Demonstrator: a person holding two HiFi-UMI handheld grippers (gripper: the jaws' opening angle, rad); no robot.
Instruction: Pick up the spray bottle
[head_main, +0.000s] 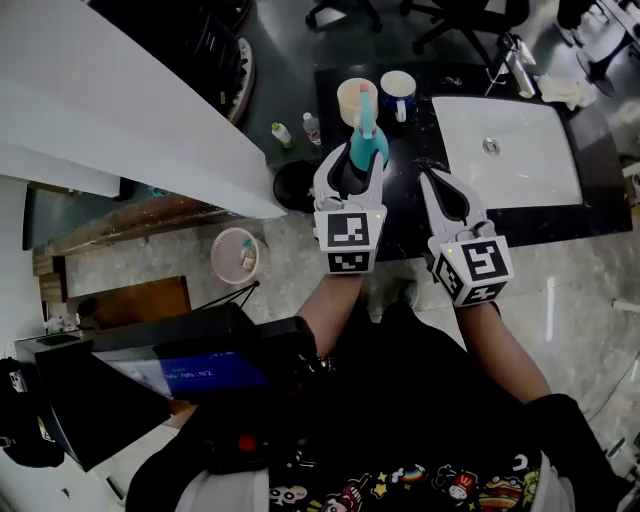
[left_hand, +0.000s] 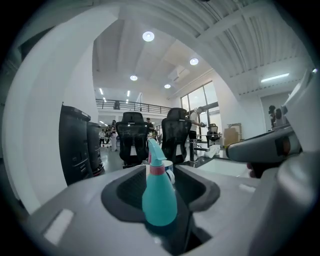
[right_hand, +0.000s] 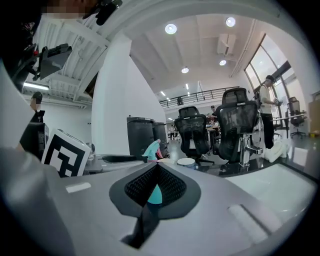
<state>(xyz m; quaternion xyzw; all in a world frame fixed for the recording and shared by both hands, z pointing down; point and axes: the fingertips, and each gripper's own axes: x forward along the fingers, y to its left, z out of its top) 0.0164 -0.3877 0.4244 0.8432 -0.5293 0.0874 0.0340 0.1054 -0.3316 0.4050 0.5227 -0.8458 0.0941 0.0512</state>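
A teal spray bottle (head_main: 367, 140) with a pink collar stands upright over the left end of a black counter (head_main: 420, 150). My left gripper (head_main: 362, 156) is shut on the bottle's body. In the left gripper view the bottle (left_hand: 159, 197) fills the gap between the two dark pads. My right gripper (head_main: 430, 178) hangs just right of it over the counter, shut with nothing in it. The right gripper view shows the bottle's nozzle (right_hand: 151, 148) past the closed jaws. I cannot tell whether the bottle's base touches the counter.
A cream cup (head_main: 352, 98) and a blue and white mug (head_main: 398, 92) stand behind the bottle. A white sink (head_main: 510, 150) takes up the counter's right half. Two small bottles (head_main: 282, 133) sit left of the counter, with a pink-rimmed bin (head_main: 237, 255) lower down.
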